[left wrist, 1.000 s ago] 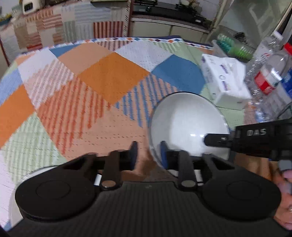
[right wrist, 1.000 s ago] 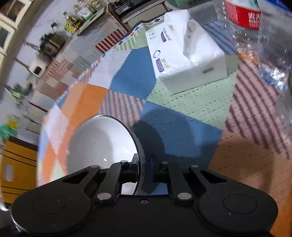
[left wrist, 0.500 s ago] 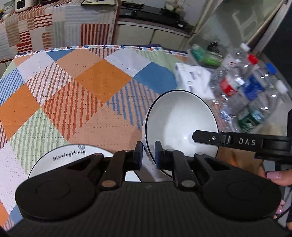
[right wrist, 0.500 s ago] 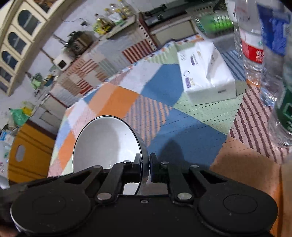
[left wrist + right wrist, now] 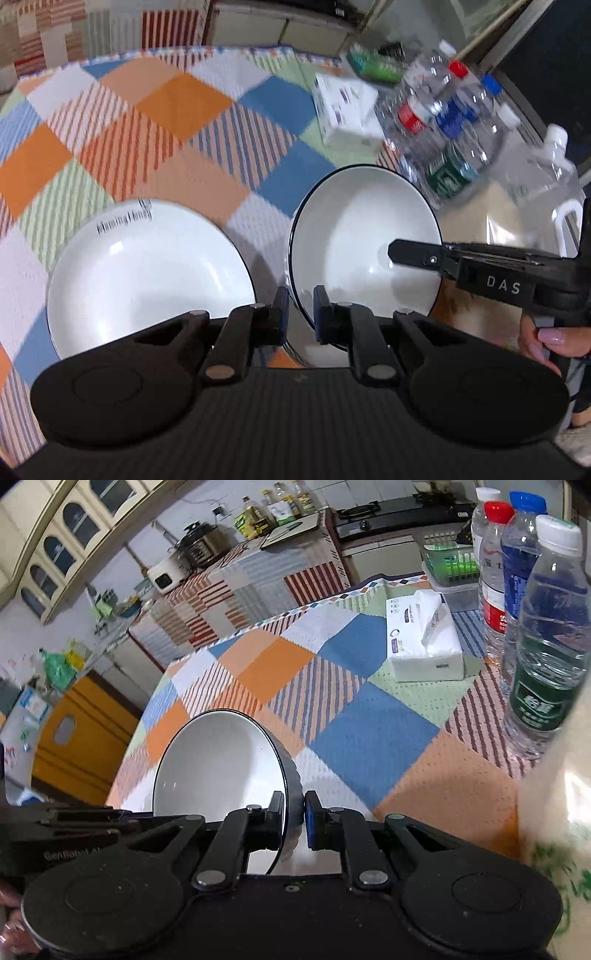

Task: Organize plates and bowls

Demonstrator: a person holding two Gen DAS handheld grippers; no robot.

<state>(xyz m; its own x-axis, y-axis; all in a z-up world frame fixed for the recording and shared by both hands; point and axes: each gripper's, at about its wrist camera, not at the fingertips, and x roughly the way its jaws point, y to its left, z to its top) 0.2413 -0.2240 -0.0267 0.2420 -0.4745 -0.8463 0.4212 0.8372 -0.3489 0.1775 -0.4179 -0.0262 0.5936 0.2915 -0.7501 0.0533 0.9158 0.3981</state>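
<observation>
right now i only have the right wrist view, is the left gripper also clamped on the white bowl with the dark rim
observer: yes, the left gripper is shut on the near rim of the white bowl with the dark rim.
operator: anything on the table to its left
observer: a round white plate with black lettering lies flat on the chequered tablecloth.
operator: does the bowl touch it
observer: no, a strip of cloth shows between them.

Our left tongs and right tongs are matte black, with blue pads, silver pivot screws and round discs on a ribbed body. One side reads "DAS" in white. Our fingernails are painted pale pink.
</observation>
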